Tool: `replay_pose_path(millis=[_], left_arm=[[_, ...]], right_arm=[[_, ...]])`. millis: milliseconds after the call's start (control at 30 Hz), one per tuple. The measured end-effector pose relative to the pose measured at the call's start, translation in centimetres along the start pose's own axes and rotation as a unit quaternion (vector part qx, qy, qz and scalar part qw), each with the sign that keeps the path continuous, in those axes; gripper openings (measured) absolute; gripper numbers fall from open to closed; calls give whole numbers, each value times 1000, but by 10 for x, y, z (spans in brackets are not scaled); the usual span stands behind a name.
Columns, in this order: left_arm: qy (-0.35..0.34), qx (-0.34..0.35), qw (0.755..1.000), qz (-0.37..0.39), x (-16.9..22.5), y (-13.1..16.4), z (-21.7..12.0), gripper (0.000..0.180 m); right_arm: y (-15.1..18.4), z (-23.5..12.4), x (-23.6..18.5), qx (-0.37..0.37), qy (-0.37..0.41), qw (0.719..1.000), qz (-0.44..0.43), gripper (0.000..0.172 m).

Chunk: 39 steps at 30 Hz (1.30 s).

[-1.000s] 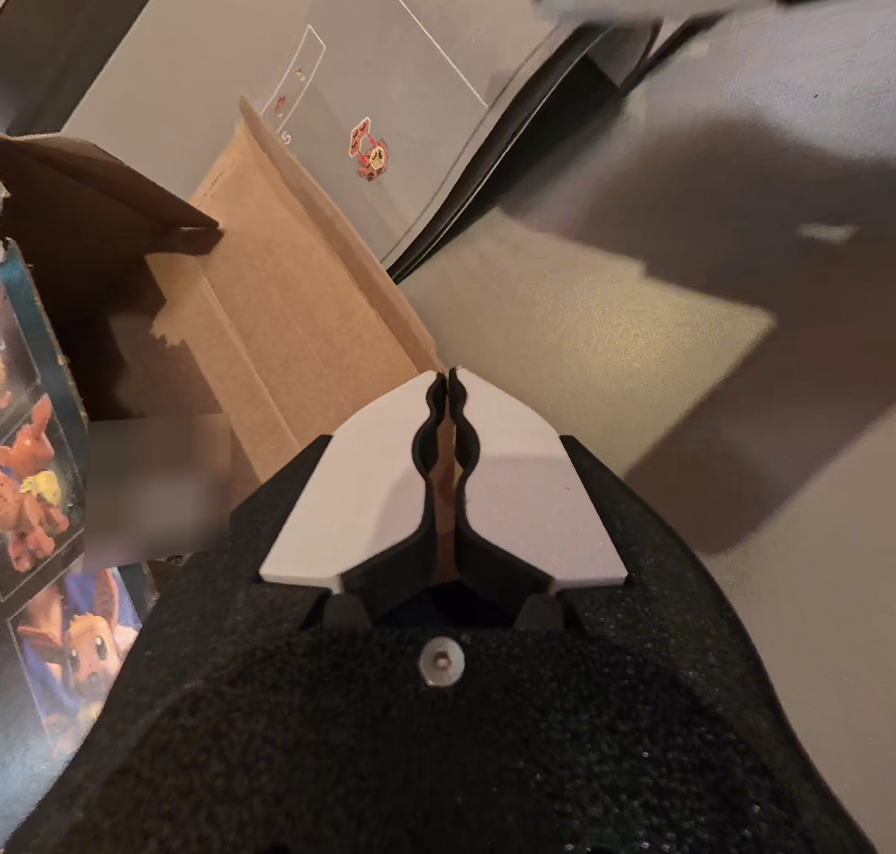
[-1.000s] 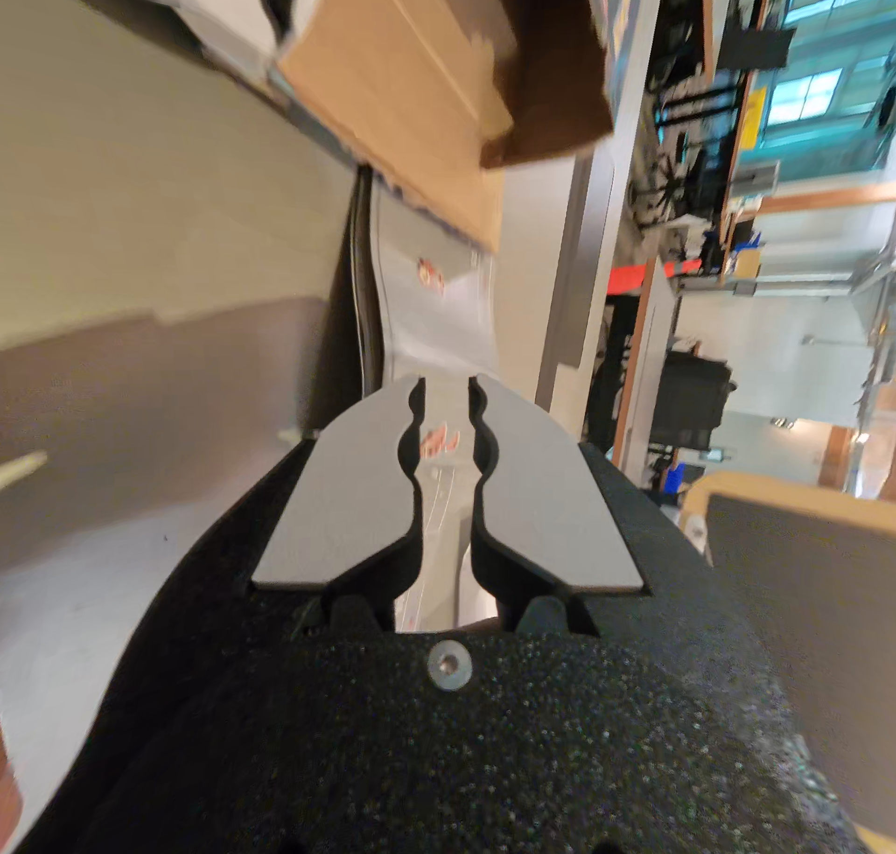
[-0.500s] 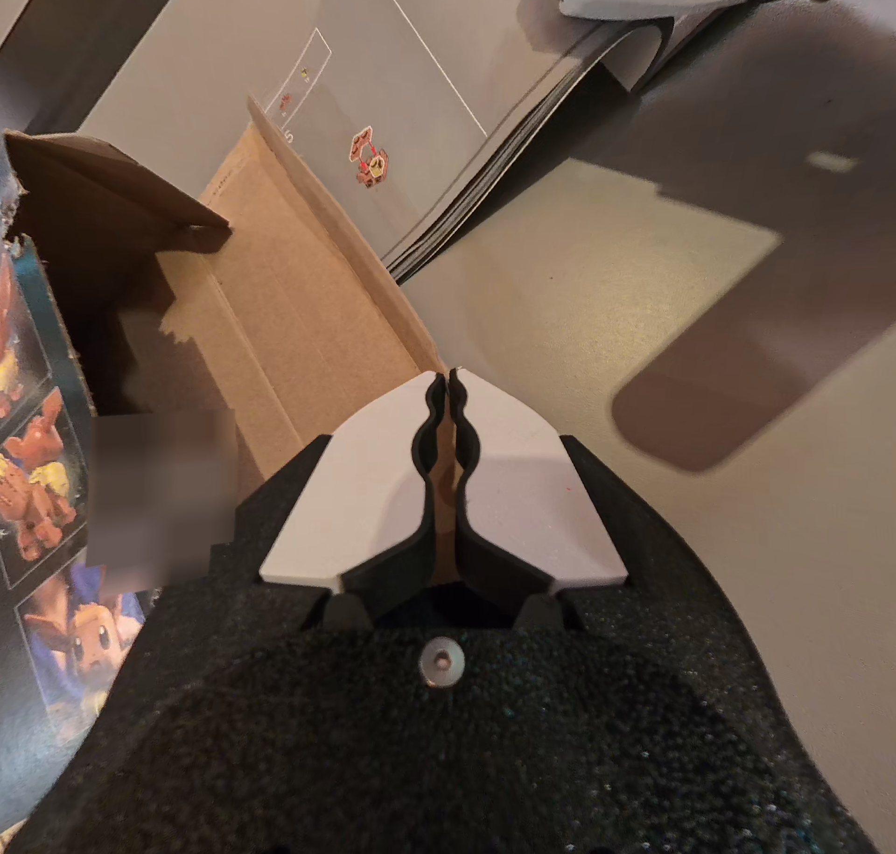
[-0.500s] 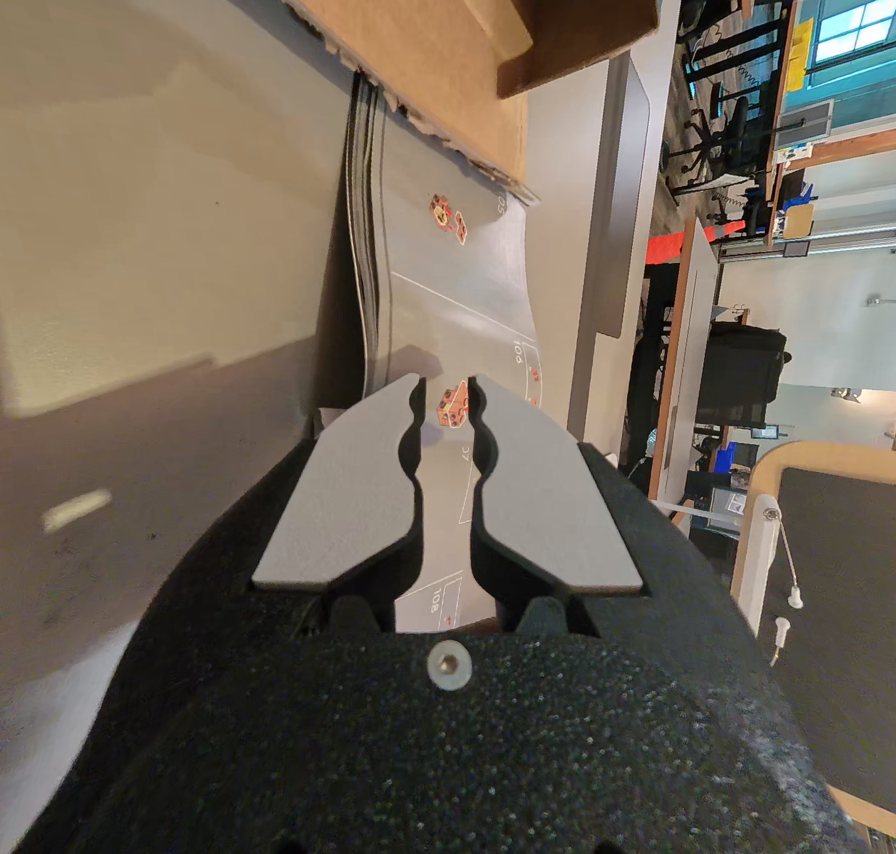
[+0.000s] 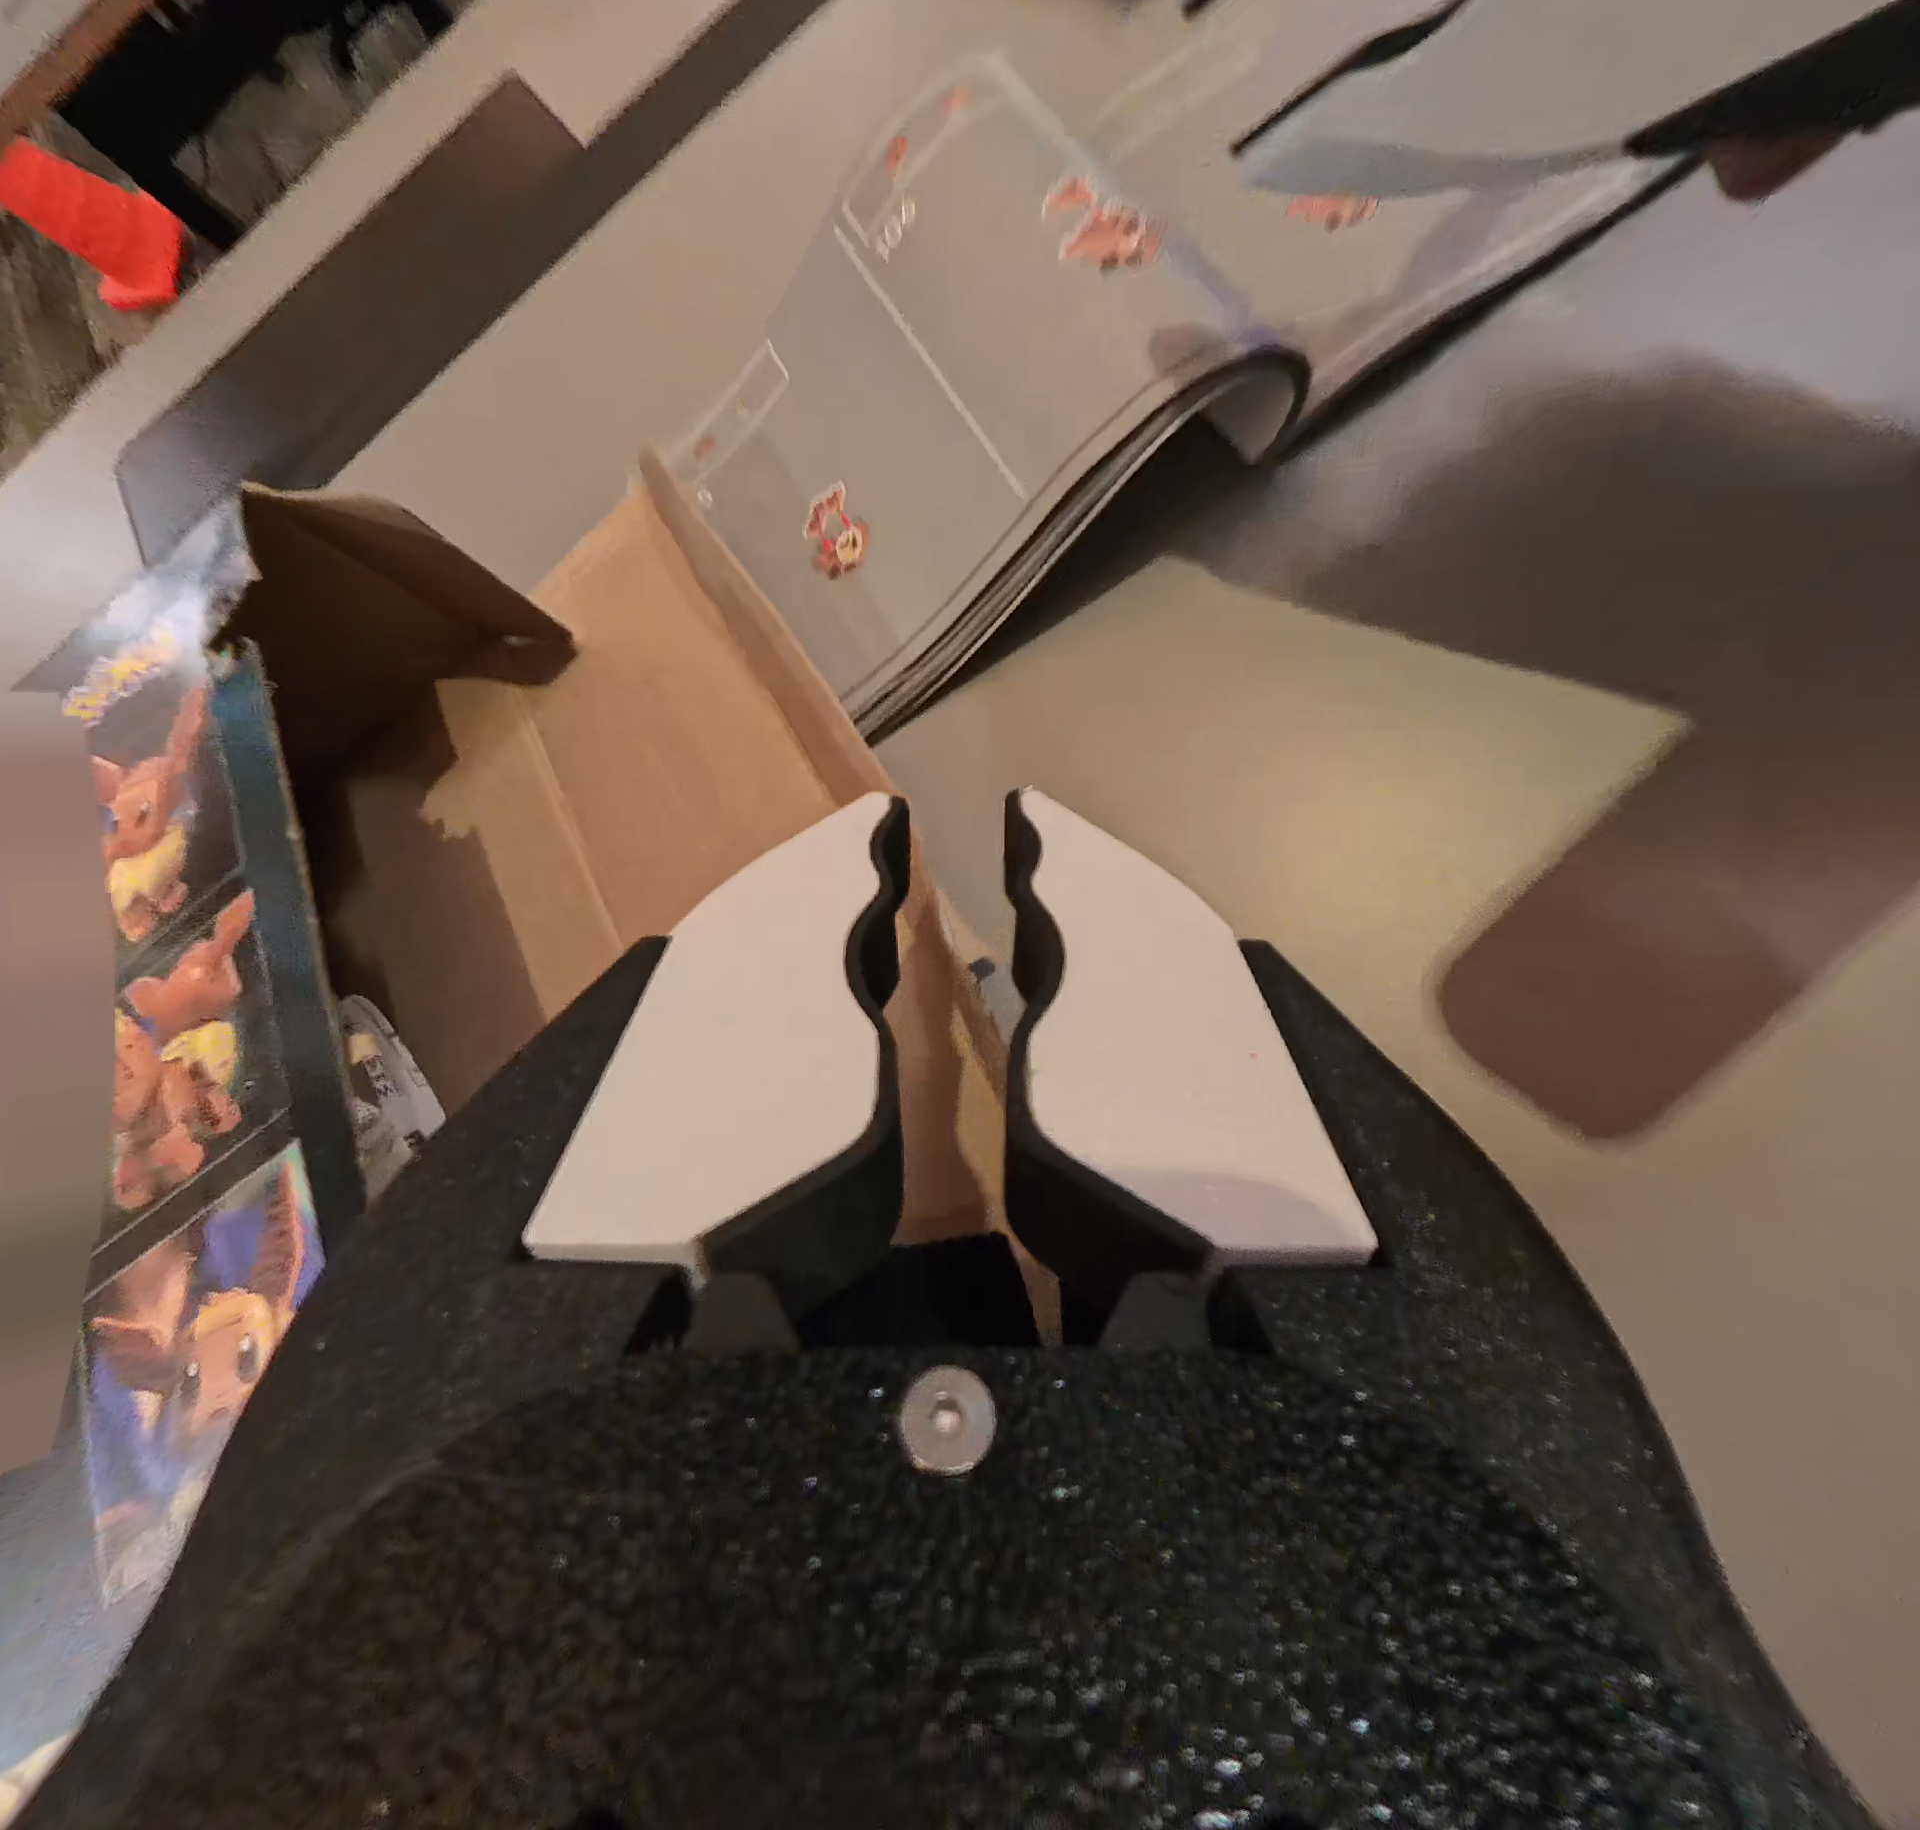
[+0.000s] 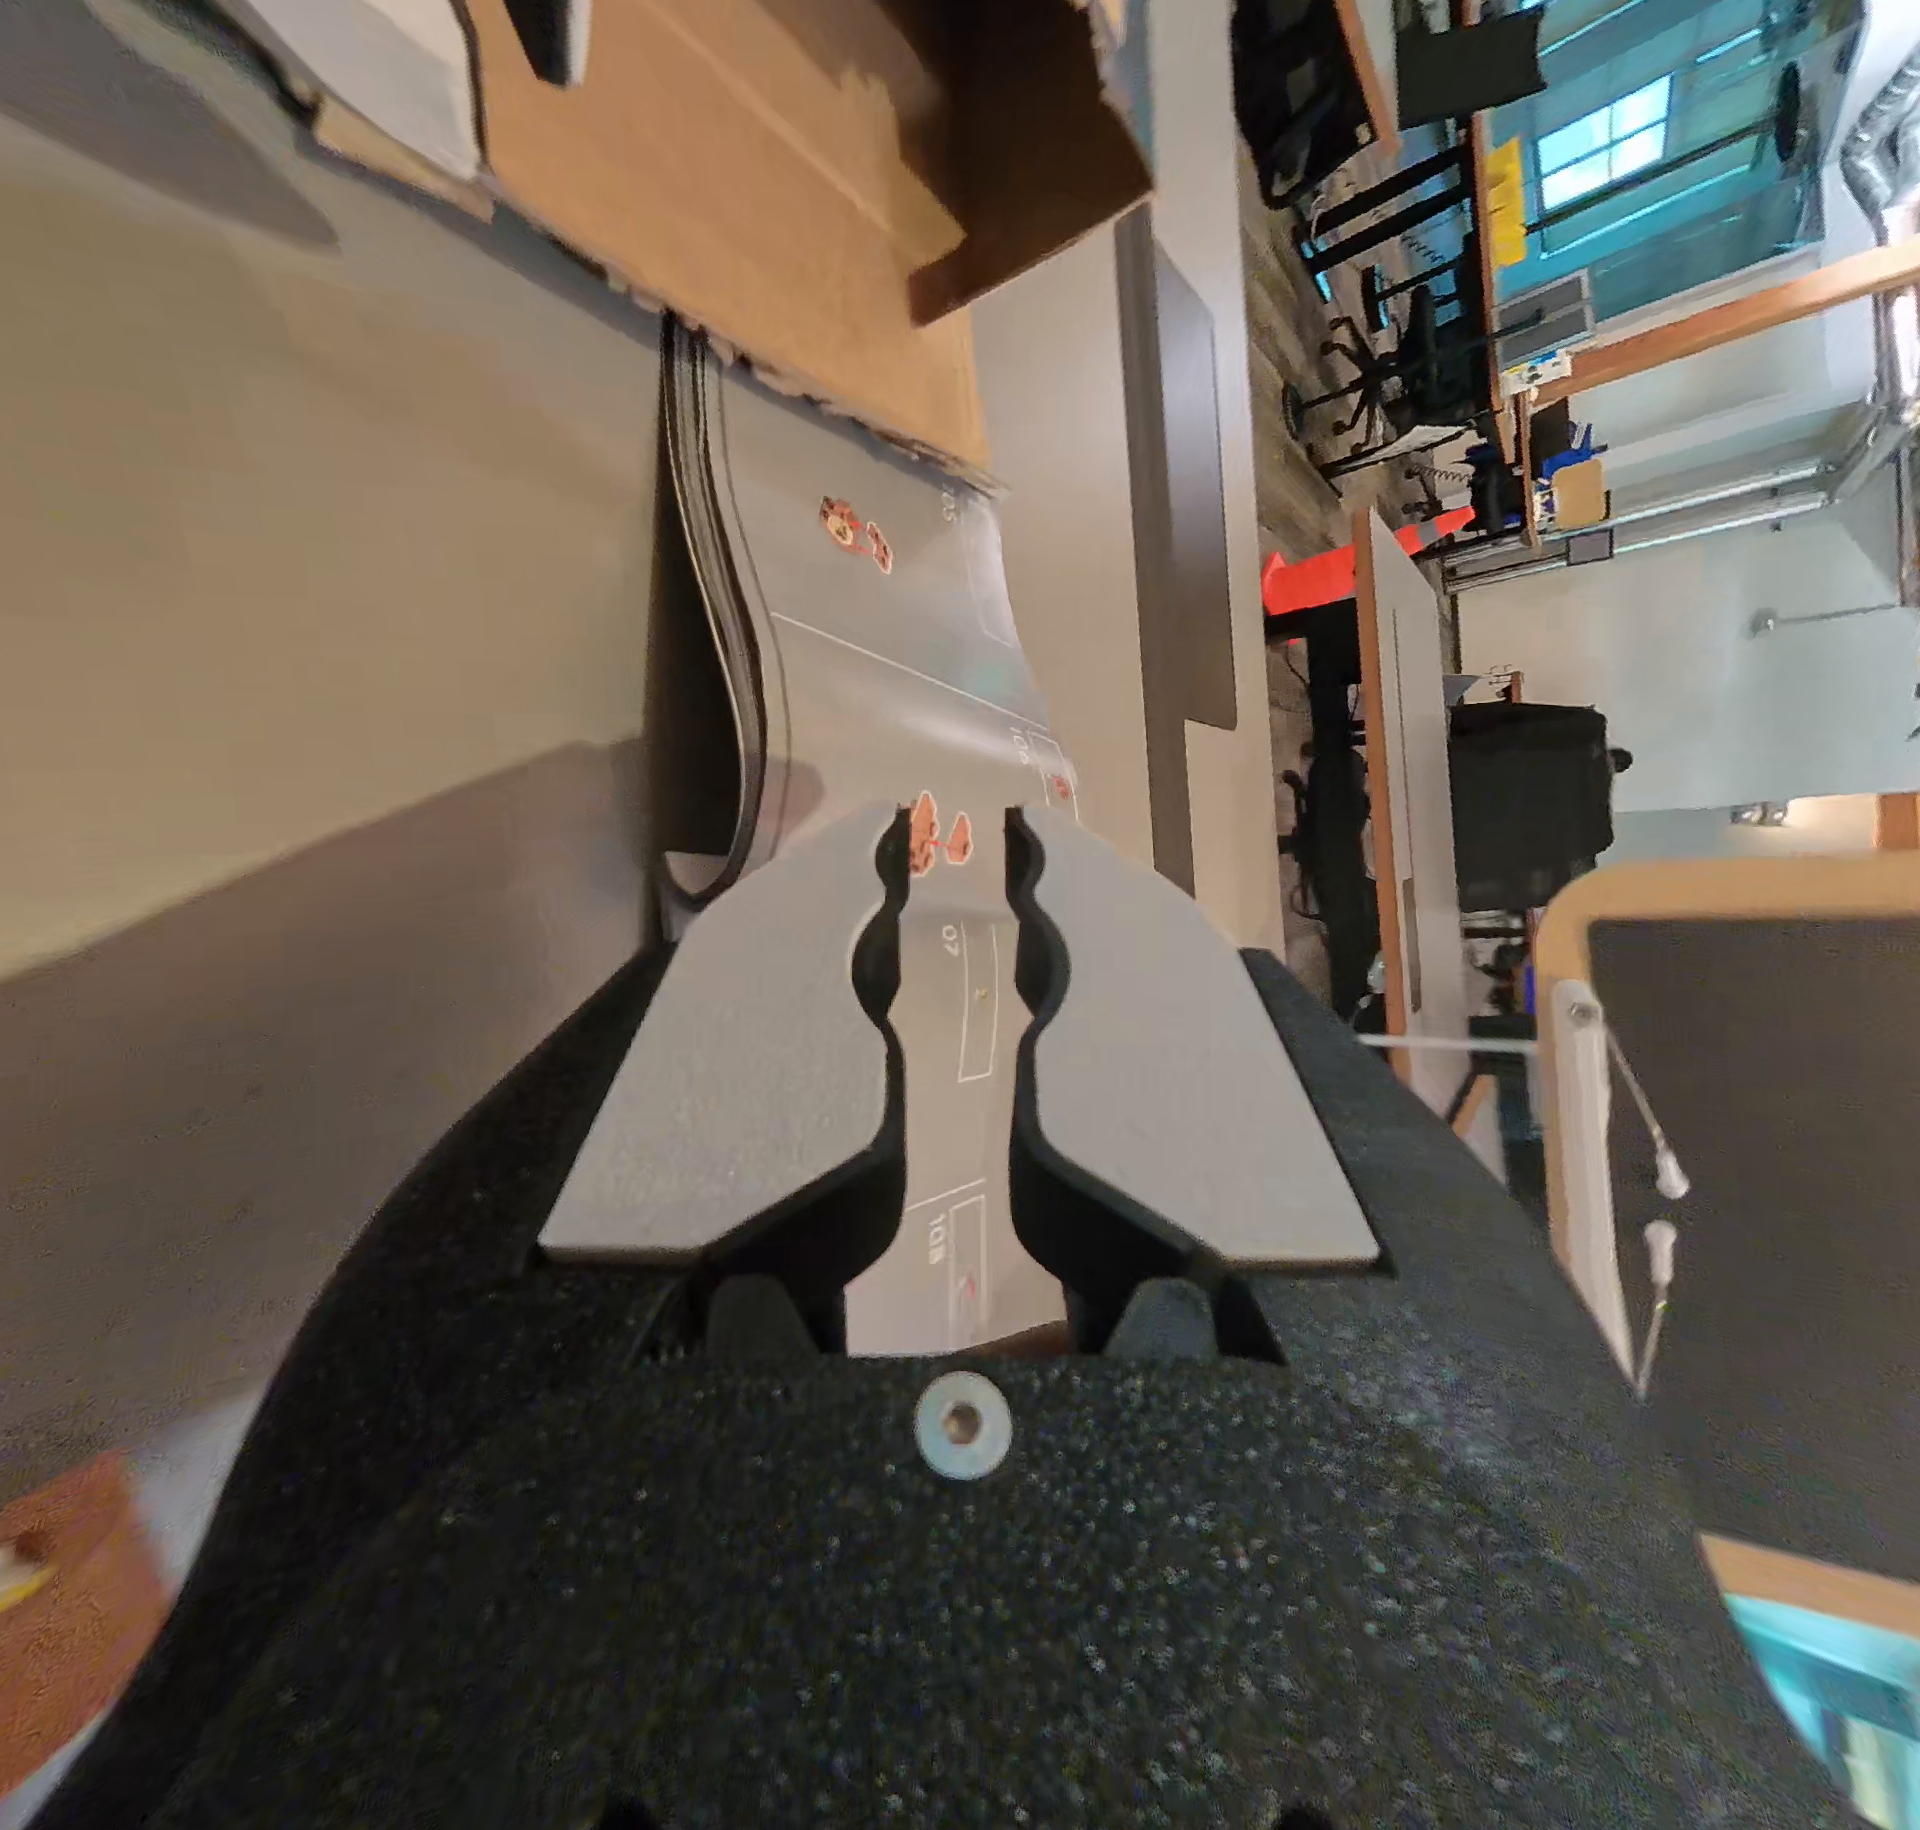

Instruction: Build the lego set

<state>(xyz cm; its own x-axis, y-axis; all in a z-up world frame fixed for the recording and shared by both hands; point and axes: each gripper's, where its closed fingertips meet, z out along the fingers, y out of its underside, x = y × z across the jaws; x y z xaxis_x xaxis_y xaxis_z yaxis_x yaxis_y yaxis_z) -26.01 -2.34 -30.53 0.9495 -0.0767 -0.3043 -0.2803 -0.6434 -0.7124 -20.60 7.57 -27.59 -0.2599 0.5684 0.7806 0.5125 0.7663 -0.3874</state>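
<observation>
Booklet (image 5: pixel 997 346) on table (image 5: pixel 1195 772) — box (image 5: pixel 623 700) overlapping its page.

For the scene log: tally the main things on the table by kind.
Open cardboard box: 1
Open instruction booklet: 1
Hand-held gripper: 2, the left and the right
Total: 4

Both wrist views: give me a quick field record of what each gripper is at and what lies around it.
left gripper: open, nothing held; the edge of a cardboard flap runs between the fingers beside the left pad, contact cannot be told
right gripper: open, holds nothing; pages of the instruction booklet show in the gap
carton: open brown cardboard box with printed side panel, beside the booklet
surface: grey table
background: desks and chairs
</observation>
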Motion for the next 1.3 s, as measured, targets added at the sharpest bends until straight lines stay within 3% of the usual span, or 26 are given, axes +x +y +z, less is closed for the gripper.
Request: replay_pose_path(millis=[167,333,500,600,700,833,933,1067,1300], left_arm=[[1,141,990,-16,11,-44,-23,22],[55,257,964,-38,48,-80,-30,22],[93,281,954,-52,81,-91,-13,21],[108,276,953,-62,89,-91,-5,21],[115,270,953,-68,91,-88,1,20],[112,280,949,-97,82,-87,1,17],[109,274,950,-106,80,-87,3,16],[99,261,956,-91,82,-86,8,16],[106,253,958,-80,86,-86,11,15]], right_arm=[[13,-57,-15,30,-19,994,99,17],[39,-136,-34,40,-36,976,210,17],[86,-216,-28,34,-15,961,275,18],[129,-254,-5,7,5,964,265,18],[173,-270,20,-21,1,972,234,18],[221,-247,48,-43,-56,975,209,18],[250,-197,58,-74,-112,967,216,18],[288,-127,41,-153,-191,941,232,21],[308,-88,26,-194,-227,925,234,27]])
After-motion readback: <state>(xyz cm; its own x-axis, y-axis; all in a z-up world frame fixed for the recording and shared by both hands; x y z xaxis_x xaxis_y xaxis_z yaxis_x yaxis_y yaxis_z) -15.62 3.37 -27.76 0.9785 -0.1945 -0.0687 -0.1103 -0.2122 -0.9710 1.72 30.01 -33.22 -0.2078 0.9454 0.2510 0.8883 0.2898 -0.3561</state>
